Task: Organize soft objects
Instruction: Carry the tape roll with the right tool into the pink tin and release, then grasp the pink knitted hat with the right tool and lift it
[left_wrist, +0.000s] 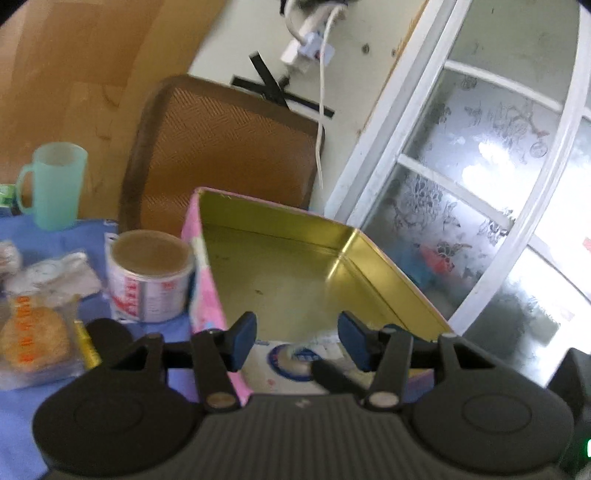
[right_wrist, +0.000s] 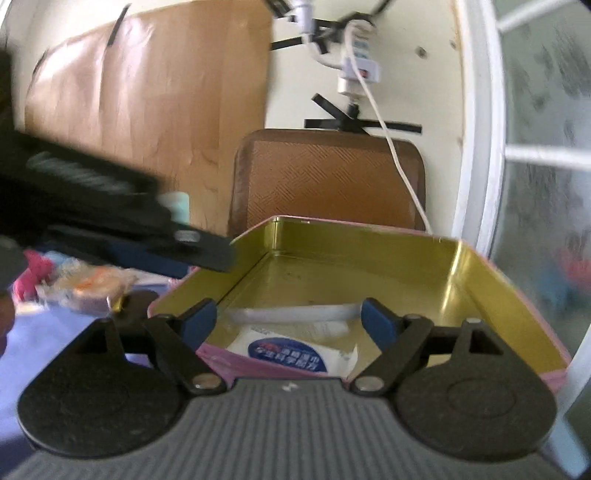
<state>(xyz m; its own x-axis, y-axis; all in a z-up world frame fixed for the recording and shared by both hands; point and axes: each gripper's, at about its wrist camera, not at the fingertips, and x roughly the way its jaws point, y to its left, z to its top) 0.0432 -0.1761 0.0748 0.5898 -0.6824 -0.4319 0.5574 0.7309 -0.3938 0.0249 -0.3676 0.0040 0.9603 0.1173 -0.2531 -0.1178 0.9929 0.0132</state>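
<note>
Pink tin (right_wrist: 369, 258), gold interior: white wet-wipe packet (right_wrist: 291, 350) inside, near wall. Left tongs (left_wrist: 297, 338) wide, empty; right tongs (right_wrist: 290, 319) wide, empty, above packet

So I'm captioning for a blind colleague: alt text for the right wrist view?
The open right claw hovers over a pink tin with a gold interior, holding a white packet. The left claw reaches in from the left.

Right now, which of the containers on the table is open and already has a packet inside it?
The pink tin box with the gold interior; a white wipes packet lies inside. The green mug shows no contents, and the silver can is closed.
</note>
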